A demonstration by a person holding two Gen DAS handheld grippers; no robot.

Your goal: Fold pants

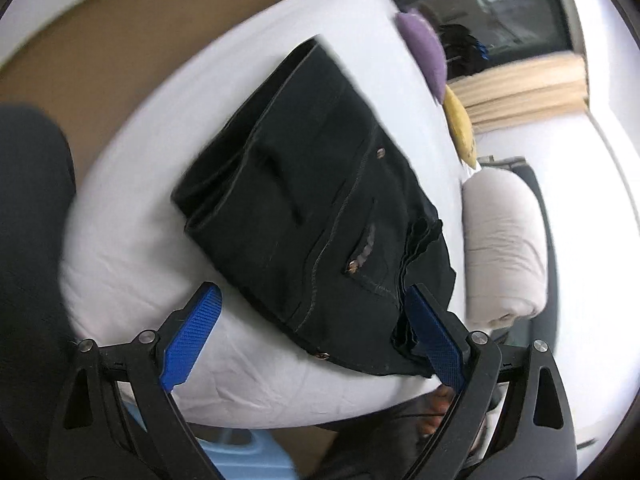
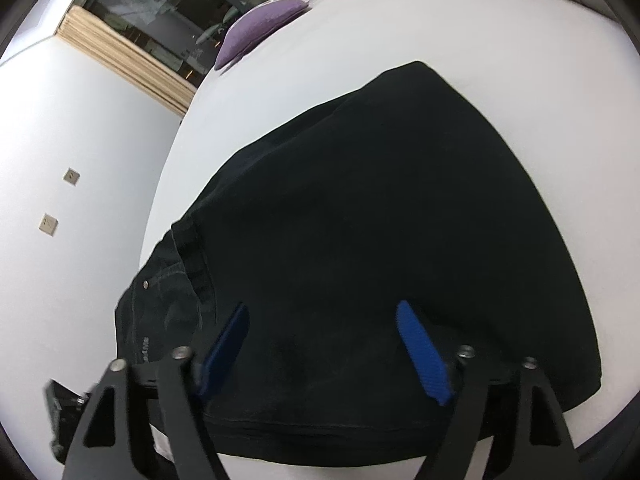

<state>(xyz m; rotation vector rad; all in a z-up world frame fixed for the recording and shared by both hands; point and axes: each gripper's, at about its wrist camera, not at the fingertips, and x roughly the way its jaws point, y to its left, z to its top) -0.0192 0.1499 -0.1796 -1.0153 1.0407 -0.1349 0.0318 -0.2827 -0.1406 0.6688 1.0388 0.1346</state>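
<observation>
The folded black pants (image 1: 316, 200) lay near the bed (image 1: 132, 264) edge, so the left gripper (image 1: 316, 340) stood released beside the waistband, while the right gripper (image 2: 324, 352) hovered spread over the fabric, pinching nothing, positioned for smoothing.

Left gripper (image 1: 314, 294): jaws wide apart, blue pads (image 1: 192, 336) bare, angled downward. Right gripper (image 2: 322, 314): jaws apart, blue pads (image 2: 420, 354) bare, angled downward.
</observation>
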